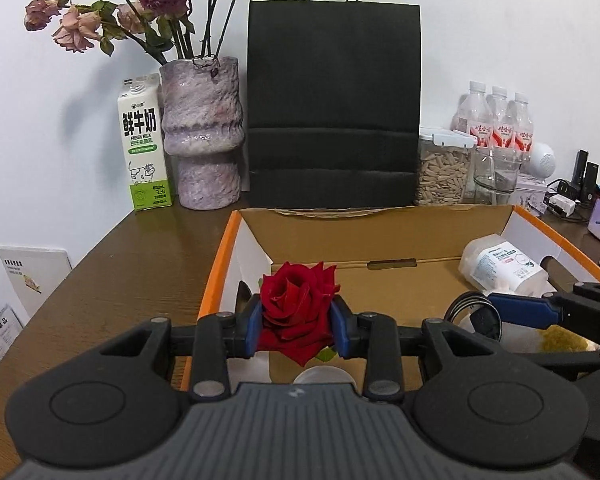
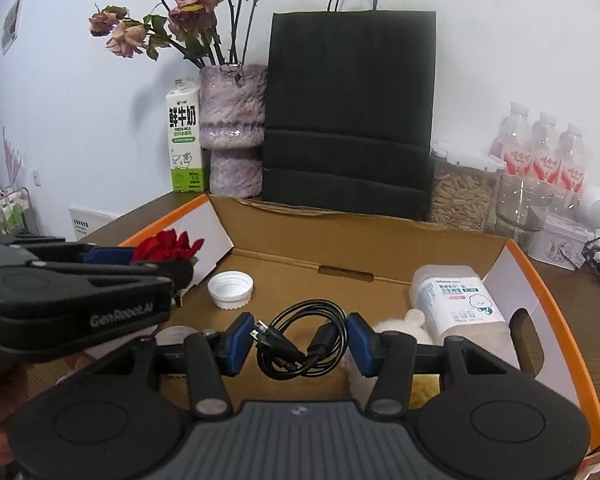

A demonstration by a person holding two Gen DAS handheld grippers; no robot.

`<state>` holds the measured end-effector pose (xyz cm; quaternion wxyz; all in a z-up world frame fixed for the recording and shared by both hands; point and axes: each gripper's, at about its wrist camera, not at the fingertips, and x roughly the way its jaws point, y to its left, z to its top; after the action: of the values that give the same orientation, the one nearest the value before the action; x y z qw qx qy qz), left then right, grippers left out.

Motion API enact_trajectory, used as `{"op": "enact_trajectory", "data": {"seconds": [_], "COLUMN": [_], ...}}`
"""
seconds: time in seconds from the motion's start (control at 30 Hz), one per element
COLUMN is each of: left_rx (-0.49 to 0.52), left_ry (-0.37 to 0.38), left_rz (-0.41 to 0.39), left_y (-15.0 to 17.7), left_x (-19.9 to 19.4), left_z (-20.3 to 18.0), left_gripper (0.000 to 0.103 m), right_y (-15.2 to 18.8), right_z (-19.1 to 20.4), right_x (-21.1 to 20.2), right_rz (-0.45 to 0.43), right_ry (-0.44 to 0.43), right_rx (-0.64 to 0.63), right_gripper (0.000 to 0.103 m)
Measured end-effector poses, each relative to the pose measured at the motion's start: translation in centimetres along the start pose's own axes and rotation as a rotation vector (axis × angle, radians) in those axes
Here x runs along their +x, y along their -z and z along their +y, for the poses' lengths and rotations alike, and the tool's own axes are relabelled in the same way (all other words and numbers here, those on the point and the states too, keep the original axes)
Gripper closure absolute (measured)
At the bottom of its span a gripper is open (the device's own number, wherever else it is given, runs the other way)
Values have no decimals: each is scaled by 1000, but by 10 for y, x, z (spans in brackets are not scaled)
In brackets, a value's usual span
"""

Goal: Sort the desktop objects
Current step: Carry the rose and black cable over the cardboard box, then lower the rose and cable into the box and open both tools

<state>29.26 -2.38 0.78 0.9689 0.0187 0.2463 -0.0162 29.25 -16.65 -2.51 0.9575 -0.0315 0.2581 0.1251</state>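
My left gripper (image 1: 298, 322) is shut on a red rose (image 1: 294, 300), its blue pads pressing the bloom from both sides, above the left end of an open cardboard box (image 1: 220, 264) with orange edges. In the right wrist view the rose (image 2: 168, 246) shows at the tip of that gripper, over the box's left flap. My right gripper (image 2: 302, 338) is shut on a coiled black cable (image 2: 320, 344) over the middle of the box (image 2: 540, 280). On the box floor lie a white bottle (image 2: 456, 304) on its side, a white cap (image 2: 231, 289) and a white fluffy thing (image 2: 404, 324).
Behind the box, against the wall, stand a black paper bag (image 1: 332, 112), a marbled vase of dried roses (image 1: 204, 132), a milk carton (image 1: 144, 140), a jar of seeds (image 1: 442, 172), a glass jar (image 1: 496, 176) and water bottles (image 1: 496, 120). Bare brown tabletop (image 1: 120, 280) lies left of the box.
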Motion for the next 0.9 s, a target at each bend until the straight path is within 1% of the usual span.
{"op": "enact_trajectory", "data": {"seconds": [0.33, 0.53, 0.6, 0.63, 0.7, 0.73, 0.8, 0.83, 0.87, 0.9], "left_rx": [3, 13, 24, 29, 34, 35, 31, 26, 21, 13], "left_ry": [-11, -22, -37, -43, -50, -53, -64, -74, -79, -77], "left_rz": [36, 24, 11, 1, -22, -37, -60, -67, -76, -90], "left_y": [3, 3, 3, 2, 1, 0, -1, -2, -4, -4], "left_x": [6, 4, 2, 0, -4, -6, -9, -10, -11, -13], "left_z": [0, -1, -3, -4, -4, -4, -4, -3, -3, -2], "left_gripper": [67, 63, 54, 51, 34, 31, 18, 14, 4, 0], "right_y": [3, 2, 3, 2, 1, 1, -1, -1, -1, -1], "right_z": [-1, -2, -3, -3, -4, -5, -7, -8, -9, -10], "right_x": [2, 2, 1, 0, -3, -4, -7, -9, -10, -11], "right_rz": [16, 19, 14, 9, 3, -2, -16, -23, -29, -38], "right_ry": [26, 24, 27, 27, 28, 28, 32, 41, 49, 56], "right_rx": [1, 9, 12, 15, 26, 32, 45, 52, 56, 64], "right_gripper": [53, 52, 52, 50, 36, 33, 22, 21, 17, 12]}}
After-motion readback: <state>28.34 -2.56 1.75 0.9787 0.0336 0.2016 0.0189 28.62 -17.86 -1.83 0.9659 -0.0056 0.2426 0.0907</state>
